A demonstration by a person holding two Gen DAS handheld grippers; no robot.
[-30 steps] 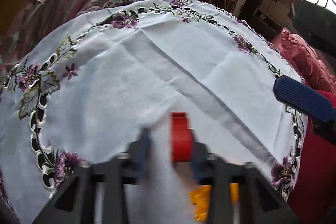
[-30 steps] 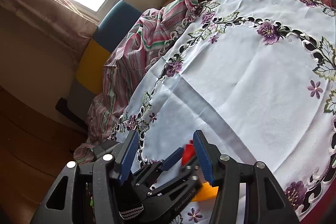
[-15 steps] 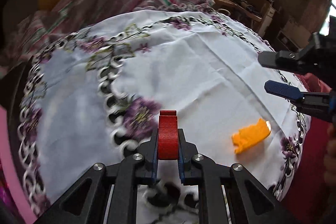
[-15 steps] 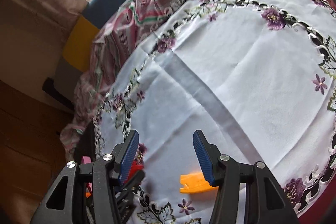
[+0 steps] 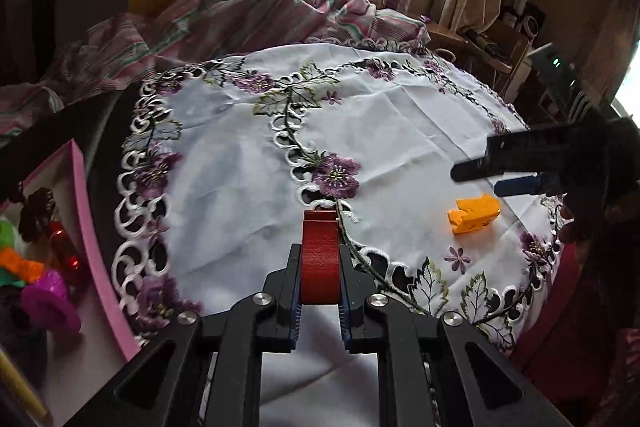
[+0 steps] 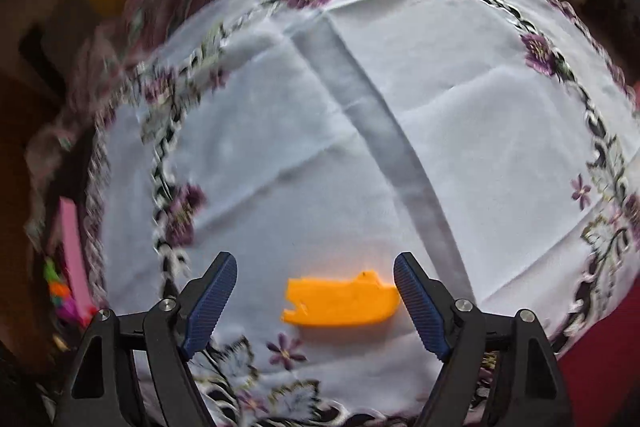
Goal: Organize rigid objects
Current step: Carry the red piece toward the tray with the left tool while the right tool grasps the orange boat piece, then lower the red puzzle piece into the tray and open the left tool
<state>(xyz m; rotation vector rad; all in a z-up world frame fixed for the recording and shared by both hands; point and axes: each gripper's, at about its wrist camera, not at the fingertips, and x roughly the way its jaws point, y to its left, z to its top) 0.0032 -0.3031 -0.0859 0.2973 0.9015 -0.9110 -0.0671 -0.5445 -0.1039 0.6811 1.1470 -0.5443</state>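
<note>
Your left gripper point(image 5: 320, 291) is clamped on one red piece point(image 5: 319, 259), a narrow, smooth-faced block with a matte, slightly leathery sheen; its squared top pokes out above the blue ribbed pads, and it hangs over the white tablecloth point(image 5: 240, 187). That cloth is thin and creased, edged with cutwork loops and embroidered purple flowers and green leaves. One orange piece point(image 6: 340, 301) lies flat on it near the closer edge, a chunky plastic shape with a notched end and a small bump on top. Your right gripper point(image 6: 316, 301) points down at it with its jaws opening; the orange piece sits between the two ribbed blue fingers point(image 6: 210, 301), which stand clear of it on both sides. At the left of the left wrist view, a pink-rimmed tray point(image 5: 90, 227) just off the cloth's edge holds a jumble of small toys in purple, orange, green and red; they overlap too much to count. Compared with a second ago, the left view has swung leftward so the tray now shows, the red piece stays gripped, and the right jaws, then narrower around the left gripper's fingers, have spread and come over the orange piece. A striped fabric point(image 5: 256, 11) is heaped beyond the table.
</note>
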